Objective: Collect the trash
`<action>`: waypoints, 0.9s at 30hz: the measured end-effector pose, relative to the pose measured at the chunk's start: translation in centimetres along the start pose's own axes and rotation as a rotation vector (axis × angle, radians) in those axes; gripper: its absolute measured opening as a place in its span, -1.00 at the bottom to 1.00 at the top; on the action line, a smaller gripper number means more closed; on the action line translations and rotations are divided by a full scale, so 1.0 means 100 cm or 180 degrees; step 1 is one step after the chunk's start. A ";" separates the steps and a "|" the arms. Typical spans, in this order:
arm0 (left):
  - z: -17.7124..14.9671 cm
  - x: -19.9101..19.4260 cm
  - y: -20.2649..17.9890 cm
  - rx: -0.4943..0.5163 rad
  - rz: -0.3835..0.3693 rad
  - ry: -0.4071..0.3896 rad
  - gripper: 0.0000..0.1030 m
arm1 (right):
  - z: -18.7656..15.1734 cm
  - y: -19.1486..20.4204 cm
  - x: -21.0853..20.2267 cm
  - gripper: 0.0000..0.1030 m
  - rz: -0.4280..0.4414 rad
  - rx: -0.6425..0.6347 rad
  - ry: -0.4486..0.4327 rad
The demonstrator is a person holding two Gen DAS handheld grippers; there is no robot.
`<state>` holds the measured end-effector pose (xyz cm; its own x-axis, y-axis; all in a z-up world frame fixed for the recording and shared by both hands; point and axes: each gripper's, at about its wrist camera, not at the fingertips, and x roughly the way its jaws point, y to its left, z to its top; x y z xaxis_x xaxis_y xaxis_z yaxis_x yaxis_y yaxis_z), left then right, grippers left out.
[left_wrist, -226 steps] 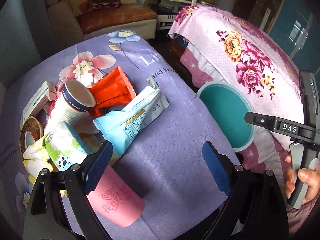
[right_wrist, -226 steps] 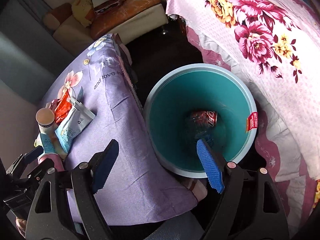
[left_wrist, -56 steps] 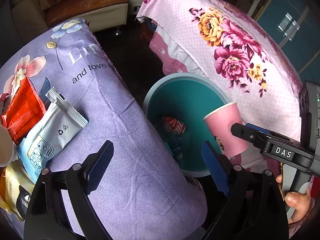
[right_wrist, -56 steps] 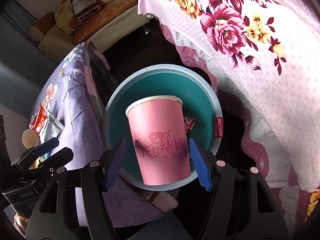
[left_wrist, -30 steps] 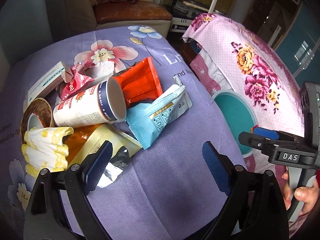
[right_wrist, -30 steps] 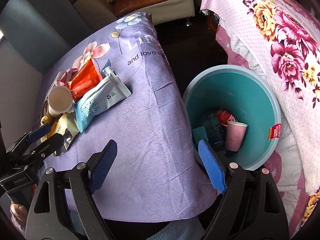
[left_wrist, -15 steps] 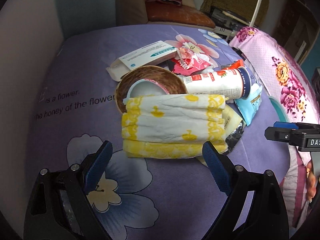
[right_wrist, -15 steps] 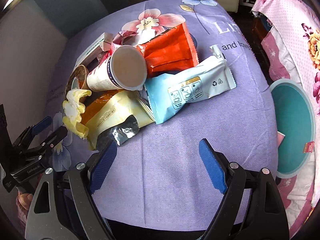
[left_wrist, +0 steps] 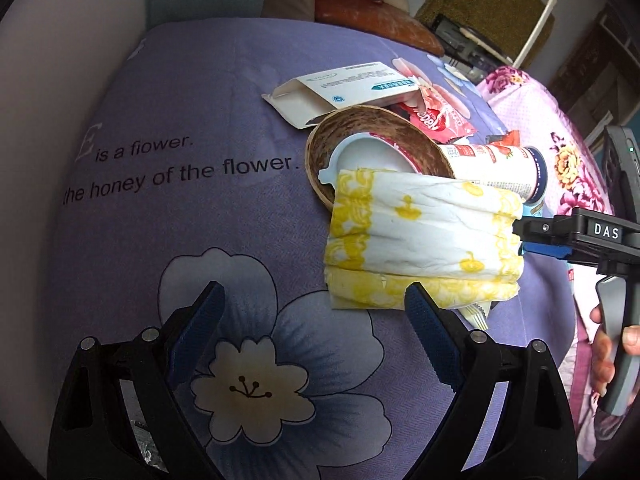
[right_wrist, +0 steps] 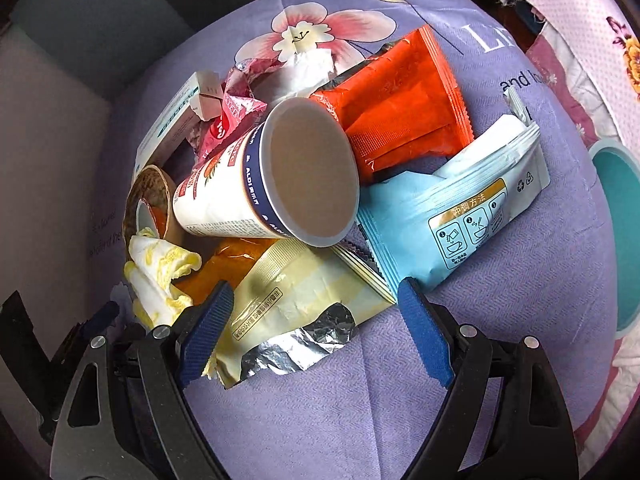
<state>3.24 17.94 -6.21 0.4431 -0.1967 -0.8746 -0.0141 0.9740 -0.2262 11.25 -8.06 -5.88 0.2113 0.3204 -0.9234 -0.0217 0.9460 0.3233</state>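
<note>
In the left wrist view the left gripper (left_wrist: 312,320) has its jaws spread wide with nothing between them, only the purple flowered cloth (left_wrist: 168,216) below. The trash heap lies to the upper right of these jaws, apart from them: the folded yellow-and-white tissue wad (left_wrist: 424,236) is nearest, its lower edge just above the right pad. Behind it sit one brown bowl (left_wrist: 340,140) with a pale lid (left_wrist: 368,156) inside, one white carton (left_wrist: 352,88) at upper centre, one red wrapper (left_wrist: 436,120), and one paper cup (left_wrist: 500,168) lying on its side. At the right edge the right gripper (left_wrist: 536,236) reaches in beside the wad, a hand (left_wrist: 608,356) on its grip.

In the right wrist view the right gripper (right_wrist: 312,324) also stands wide open and grips nothing. One pale yellow foil pouch (right_wrist: 296,300) lies between its pads, with no pad seen pressing on it. At lower left the tissue wad (right_wrist: 160,276) shows end-on. Above the jaws is the one paper cup (right_wrist: 272,188), its mouth towards the camera; an orange sachet (right_wrist: 404,108) lies at upper centre, though whether it is one packet or two stacked is hard to tell. One blue-and-white sachet (right_wrist: 452,216) lies right of the cup, its corner just above the right pad. One teal bin (right_wrist: 620,216) shows at the far right edge.
</note>
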 end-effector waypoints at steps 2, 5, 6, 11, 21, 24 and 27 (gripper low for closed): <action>0.003 0.004 0.000 -0.0009 -0.0035 0.0015 0.78 | 0.002 0.001 0.003 0.67 0.0001 0.0060 0.0000; 0.004 0.008 -0.005 0.0027 -0.0080 0.0023 0.78 | 0.004 0.000 0.010 0.67 -0.0011 0.0080 0.0010; 0.008 0.011 -0.009 0.0036 -0.0098 0.0021 0.78 | 0.004 0.001 0.011 0.67 -0.0026 0.0073 0.0004; 0.007 0.009 -0.023 0.0135 -0.0164 -0.0053 0.40 | 0.000 0.004 0.010 0.48 0.0051 -0.0043 -0.0008; 0.000 0.019 -0.062 0.0478 -0.0335 0.0109 -0.35 | -0.026 -0.016 0.001 -0.60 0.0323 -0.0144 0.0067; -0.004 0.021 -0.067 0.0488 -0.0371 0.0154 -0.36 | -0.031 -0.026 -0.003 -0.62 0.0364 -0.0143 0.0073; -0.010 0.022 -0.070 0.0522 -0.0449 0.0216 -0.36 | -0.036 -0.032 -0.009 -0.63 0.0355 -0.0166 0.0062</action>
<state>3.44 10.58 -6.99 0.3690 -0.3340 -0.8674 0.1920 0.9405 -0.2805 7.64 -11.17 -6.80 0.1855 0.4243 -0.8863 -0.0949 0.9055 0.4136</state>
